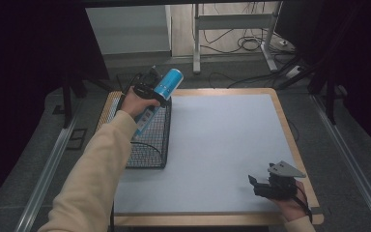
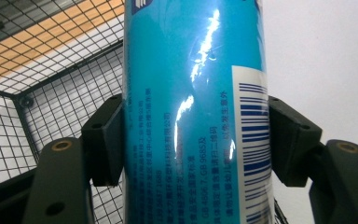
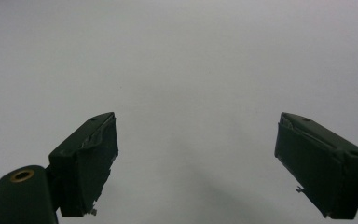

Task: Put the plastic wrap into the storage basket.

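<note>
The blue can (image 2: 193, 112) carries a white panel with a dark blue barcode on its right side and small printed lines of Chinese characters lower down; one line seems to read "GB 4806.7", the rest is too small to read. The can is glossy, cyan-blue, with a paler end. The left hand-held gripper (image 1: 150, 92) clamps it between both pads, in the upper left of the high view, tilted above the black wire basket (image 1: 149, 145) on the bench (image 1: 222, 145). The right hand-held gripper (image 3: 196, 163) stands open and empty, at the lower right.
</note>
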Available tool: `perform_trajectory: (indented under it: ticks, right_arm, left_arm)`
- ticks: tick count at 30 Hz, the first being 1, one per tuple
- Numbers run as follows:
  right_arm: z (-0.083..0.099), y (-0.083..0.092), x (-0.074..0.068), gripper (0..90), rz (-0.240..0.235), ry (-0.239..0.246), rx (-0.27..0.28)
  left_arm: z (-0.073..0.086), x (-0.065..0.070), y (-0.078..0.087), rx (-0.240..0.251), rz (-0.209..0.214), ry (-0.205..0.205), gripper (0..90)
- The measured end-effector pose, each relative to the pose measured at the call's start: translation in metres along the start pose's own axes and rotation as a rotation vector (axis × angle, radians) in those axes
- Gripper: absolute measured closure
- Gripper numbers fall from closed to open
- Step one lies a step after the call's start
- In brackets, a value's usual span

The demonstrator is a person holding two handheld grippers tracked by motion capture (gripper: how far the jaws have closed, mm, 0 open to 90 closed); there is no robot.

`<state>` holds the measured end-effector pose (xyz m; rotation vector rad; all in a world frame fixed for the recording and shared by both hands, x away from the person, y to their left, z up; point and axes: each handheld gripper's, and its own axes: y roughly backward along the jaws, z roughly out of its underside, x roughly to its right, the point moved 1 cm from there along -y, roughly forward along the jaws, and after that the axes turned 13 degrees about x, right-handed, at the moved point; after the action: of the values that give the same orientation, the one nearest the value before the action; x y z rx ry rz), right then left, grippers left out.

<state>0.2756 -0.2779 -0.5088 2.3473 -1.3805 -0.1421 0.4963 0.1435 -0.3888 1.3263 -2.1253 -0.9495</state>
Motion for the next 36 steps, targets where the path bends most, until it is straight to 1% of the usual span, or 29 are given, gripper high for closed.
perform_trajectory:
  ticks: [6,9,13,15,16,19,23,25,27,28,32,36]
  right_arm:
    - [0.001,0.0,0.001,13.5,0.006,-0.003,-0.003]
    - [0.001,0.0,0.001,13.5,0.005,-0.002,-0.004]
    - [0.001,0.0,0.0,13.5,0.004,0.001,-0.004]
    - [0.001,0.0,0.0,13.5,0.004,0.0,-0.004]
    - [0.001,0.0,0.001,13.5,0.004,-0.001,-0.005]
    - [0.001,0.0,0.001,13.5,0.005,-0.003,-0.003]
    - [0.001,0.0,0.001,13.5,0.006,0.0,-0.004]
    - [0.001,0.0,0.001,13.5,0.005,0.0,-0.004]
    - [0.001,0.0,0.001,13.5,0.005,0.0,-0.005]
    - [0.001,0.0,0.001,13.5,0.005,0.0,-0.005]
    - [0.001,0.0,0.001,13.5,0.005,0.003,-0.006]
    - [0.001,0.0,0.001,13.5,0.006,0.002,-0.007]
  left_arm:
    - [0.003,-0.003,-0.004,-0.004,-0.004,-0.001,31.4]
    - [0.004,-0.005,-0.008,-0.01,-0.016,-0.003,31.4]
    - [0.008,-0.008,-0.017,-0.033,-0.029,-0.009,31.4]
    - [0.01,-0.009,-0.022,-0.043,-0.035,-0.019,31.4]
    - [0.011,-0.009,-0.024,-0.043,-0.045,-0.029,31.4]
    - [0.013,-0.01,-0.028,-0.054,-0.041,-0.032,31.4]
    - [0.016,-0.01,-0.032,-0.061,-0.06,-0.041,31.4]
    - [0.018,-0.01,-0.034,-0.07,-0.07,-0.051,31.4]
    - [0.019,-0.009,-0.037,-0.081,-0.089,-0.074,31.4]
    - [0.02,-0.009,-0.038,-0.083,-0.094,-0.079,31.4]
    - [0.022,-0.01,-0.042,-0.09,-0.09,-0.073,31.4]
    - [0.024,-0.009,-0.047,-0.108,-0.099,-0.088,31.3]
